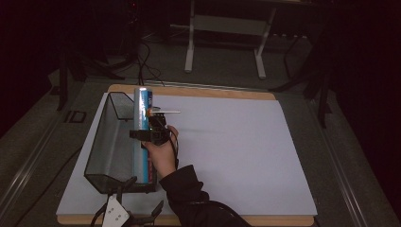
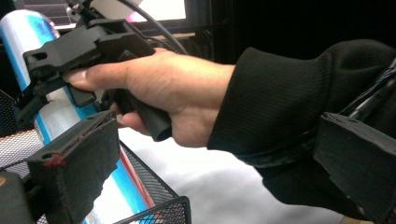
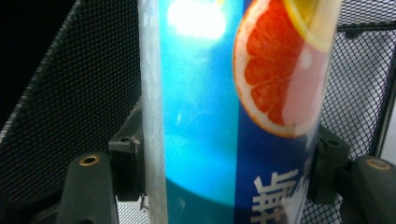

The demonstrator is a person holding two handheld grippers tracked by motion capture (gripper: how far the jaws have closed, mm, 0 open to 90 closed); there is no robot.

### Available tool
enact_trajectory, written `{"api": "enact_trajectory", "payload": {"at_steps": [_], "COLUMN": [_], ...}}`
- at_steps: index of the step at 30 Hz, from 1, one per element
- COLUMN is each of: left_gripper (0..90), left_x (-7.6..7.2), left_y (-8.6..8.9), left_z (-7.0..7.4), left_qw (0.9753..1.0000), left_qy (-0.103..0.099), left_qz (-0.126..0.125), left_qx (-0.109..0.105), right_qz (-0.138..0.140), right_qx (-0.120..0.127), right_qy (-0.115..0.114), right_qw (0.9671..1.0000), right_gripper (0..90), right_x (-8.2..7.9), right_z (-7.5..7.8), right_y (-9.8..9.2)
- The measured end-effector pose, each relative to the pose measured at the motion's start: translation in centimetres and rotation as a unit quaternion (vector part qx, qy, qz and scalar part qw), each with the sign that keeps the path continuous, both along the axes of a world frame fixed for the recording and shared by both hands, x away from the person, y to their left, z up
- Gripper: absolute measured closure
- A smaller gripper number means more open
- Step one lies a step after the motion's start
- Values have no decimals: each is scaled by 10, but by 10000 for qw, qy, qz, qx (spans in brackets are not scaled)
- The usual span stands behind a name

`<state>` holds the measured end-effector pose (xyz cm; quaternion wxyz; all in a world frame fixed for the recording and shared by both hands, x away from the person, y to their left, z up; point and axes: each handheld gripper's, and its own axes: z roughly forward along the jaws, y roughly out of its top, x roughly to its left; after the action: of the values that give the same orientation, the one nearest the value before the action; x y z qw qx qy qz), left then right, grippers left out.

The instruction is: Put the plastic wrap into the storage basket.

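Blue-and-silver can [image 1: 143, 124], tall, citrus print, held in the right gripper [image 1: 152, 134] at the right wall of a black mesh basket [image 1: 105, 137]. Right gripper view: jaws closed on the can [image 3: 233, 112] from both sides, pads against its wall, mesh behind. Grip sits partway up the body, probably so the bottom can go into the basket without the jaws hitting the rim. In the high view the can looks tilted, top toward the far side, lower end down inside the basket near its near right corner; cannot tell if the end touches the mesh floor.

Right hand [image 1: 162, 152] wraps the gripper handle, black sleeve [image 1: 194, 198] comes in from the near edge. Left gripper view looks across at that hand [image 2: 159, 93] and the can [image 2: 32, 56] behind it.

Left gripper [image 1: 130, 201] sits low at the near edge, just near of the basket's near end, jaws spread wide, nothing between them. Likely parked there to steady the basket if it slides, but not touching it as far as I can tell.

Basket lies lengthwise near-to-far on the left part of a white sheet [image 1: 236, 151] over a wooden board [image 1: 265, 96]. Rest of the sheet is bare.

Judgement: placing the can into the basket, mid-step, not yet let go.
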<state>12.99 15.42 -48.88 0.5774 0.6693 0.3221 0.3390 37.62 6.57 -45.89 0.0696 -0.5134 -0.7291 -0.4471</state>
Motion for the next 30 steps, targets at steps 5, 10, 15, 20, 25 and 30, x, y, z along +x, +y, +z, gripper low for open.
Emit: {"api": "enact_trajectory", "payload": {"at_steps": [5, 10, 15, 20, 25, 30], "left_gripper": [11, 11, 12, 11, 11, 12], "left_x": [0, 0, 0, 0, 0, 1], "left_y": [0, 0, 0, 0, -1, -1], "left_z": [-1, 0, -1, -1, -1, -1], "left_qw": [10000, 10000, 10000, 10000, 10000, 10000], "left_qy": [18, 21, 48, 58, 52, 74], "left_qz": [-13, -23, -35, -40, -60, -58], "left_qx": [5, 2, 43, 29, 40, 30], "right_qz": [-80, -249, -325, -395, -313, -28], "right_qx": [-159, -215, -496, -755, -824, -934], "right_qy": [-4, 224, 121, -94, -233, -809], "right_qw": [9998, 9992, 9982, 9963, 9958, 9923], "right_gripper": [312, 309, 299, 287, 264, 112], "right_x": [4, 11, 13, 11, 12, 12], "right_z": [-4, -9, -15, -22, -22, -12], "right_y": [6, 5, 8, 12, 12, 9]}}
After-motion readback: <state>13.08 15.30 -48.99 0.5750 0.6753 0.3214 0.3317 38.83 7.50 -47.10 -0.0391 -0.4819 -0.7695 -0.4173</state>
